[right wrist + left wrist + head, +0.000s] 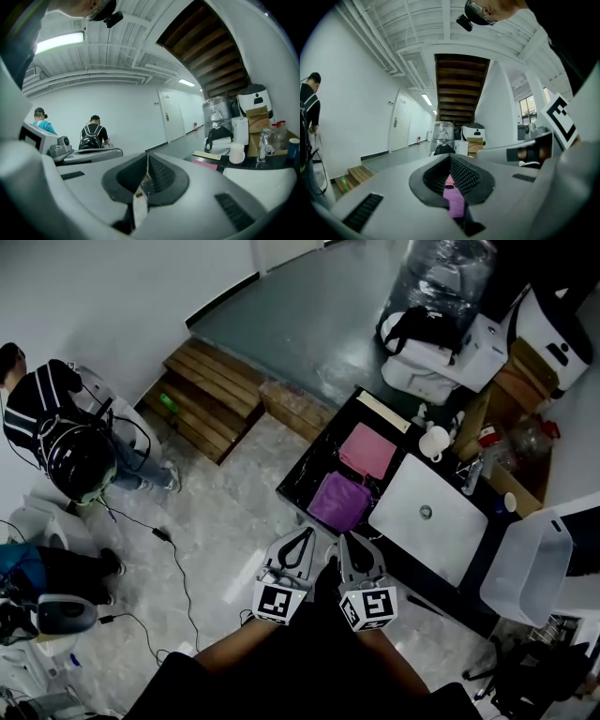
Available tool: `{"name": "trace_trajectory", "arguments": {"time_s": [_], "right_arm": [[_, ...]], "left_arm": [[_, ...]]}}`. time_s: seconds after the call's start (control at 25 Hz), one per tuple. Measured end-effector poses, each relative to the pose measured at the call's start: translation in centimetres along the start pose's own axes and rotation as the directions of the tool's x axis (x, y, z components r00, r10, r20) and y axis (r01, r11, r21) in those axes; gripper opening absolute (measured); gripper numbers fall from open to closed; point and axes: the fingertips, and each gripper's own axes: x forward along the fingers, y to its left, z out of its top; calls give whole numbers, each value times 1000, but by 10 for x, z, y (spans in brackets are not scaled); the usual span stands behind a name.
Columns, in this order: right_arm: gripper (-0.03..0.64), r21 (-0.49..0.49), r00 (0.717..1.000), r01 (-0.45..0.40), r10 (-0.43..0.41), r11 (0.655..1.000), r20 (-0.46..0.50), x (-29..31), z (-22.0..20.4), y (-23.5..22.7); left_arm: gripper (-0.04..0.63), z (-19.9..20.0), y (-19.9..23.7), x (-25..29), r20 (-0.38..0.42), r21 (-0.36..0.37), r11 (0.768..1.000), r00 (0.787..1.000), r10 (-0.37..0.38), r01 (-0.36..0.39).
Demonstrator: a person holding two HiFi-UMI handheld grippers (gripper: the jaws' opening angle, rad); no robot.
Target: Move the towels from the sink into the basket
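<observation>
In the head view a pink towel (367, 450) and a purple towel (339, 502) lie flat on the black counter (300, 474), left of the white sink (412, 486). A translucent plastic basket (527, 563) stands at the sink's right. My left gripper (302, 535) and right gripper (354, 542) hover side by side just short of the purple towel, both shut and holding nothing. In the left gripper view the left gripper (450, 157) has its jaws together, with a strip of pink cloth (453, 199) showing below them. In the right gripper view the right gripper (147, 157) is also shut.
A white cup (434, 442), bottles (473, 474) and a faucet stand behind the sink. Wooden steps (208, 395) and a wrapped water jug (441, 277) lie beyond the counter. Two people (66, 442) and cables (169, 549) occupy the floor at left.
</observation>
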Motion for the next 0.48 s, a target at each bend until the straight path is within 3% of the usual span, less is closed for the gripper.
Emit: {"name": "trace_trajectory", "arguments": {"time_s": [0.16,0.48], "right_arm": [[21,-3,1000,-5,5,1000,-27,27,-1,-25],[25,-49,988,-48,40,998,-146,78,-24,-61]], "left_arm": [[14,-6,10,33,-43,46,999,999,1,1],[14,-20,27,83,-77,-22,999,997,32,-33]]}}
